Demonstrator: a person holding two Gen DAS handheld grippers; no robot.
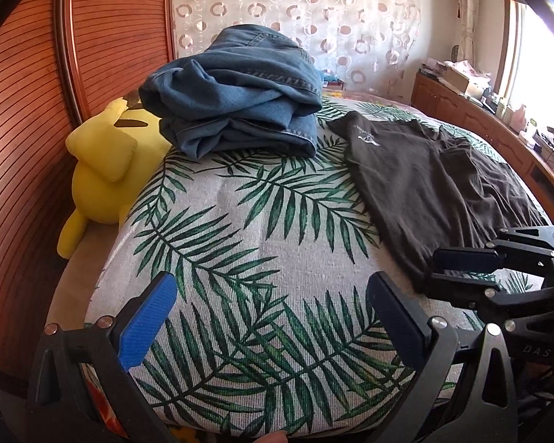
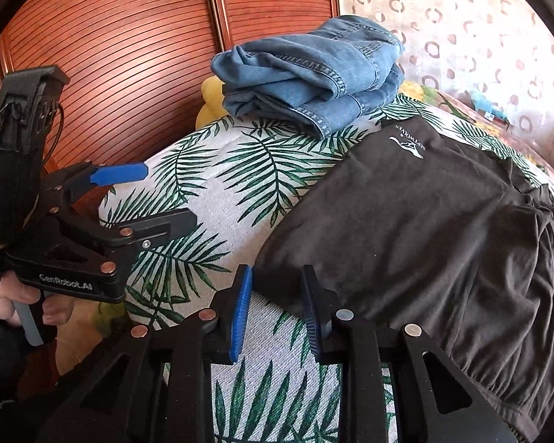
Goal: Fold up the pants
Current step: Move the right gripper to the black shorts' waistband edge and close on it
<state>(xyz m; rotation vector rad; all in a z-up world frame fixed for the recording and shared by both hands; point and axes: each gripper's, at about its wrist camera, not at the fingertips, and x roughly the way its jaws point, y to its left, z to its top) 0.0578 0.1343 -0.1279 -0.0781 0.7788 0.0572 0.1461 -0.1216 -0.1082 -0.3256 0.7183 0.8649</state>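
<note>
Black pants point(image 2: 424, 221) with a small white logo lie flat on the right of the leaf-print bed cover point(image 2: 210, 199). My right gripper point(image 2: 279, 295) has its blue pads either side of the pants' near left corner. The jaws are narrowed but a gap still shows between the pads. In the left wrist view the same gripper point(image 1: 430, 273) sits at that corner of the pants point(image 1: 424, 177). My left gripper point(image 1: 273, 313) is wide open over bare cover, to the left of the pants, holding nothing. It appears at the left in the right wrist view point(image 2: 168, 195).
Folded blue jeans point(image 1: 236, 103) are piled at the back of the bed. A yellow plush toy point(image 1: 103, 170) lies off its left edge against slatted wooden doors point(image 1: 26, 110). A cluttered wooden cabinet point(image 1: 461, 103) runs along the right under a window. A hand point(image 2: 3, 302) holds the left gripper's handle.
</note>
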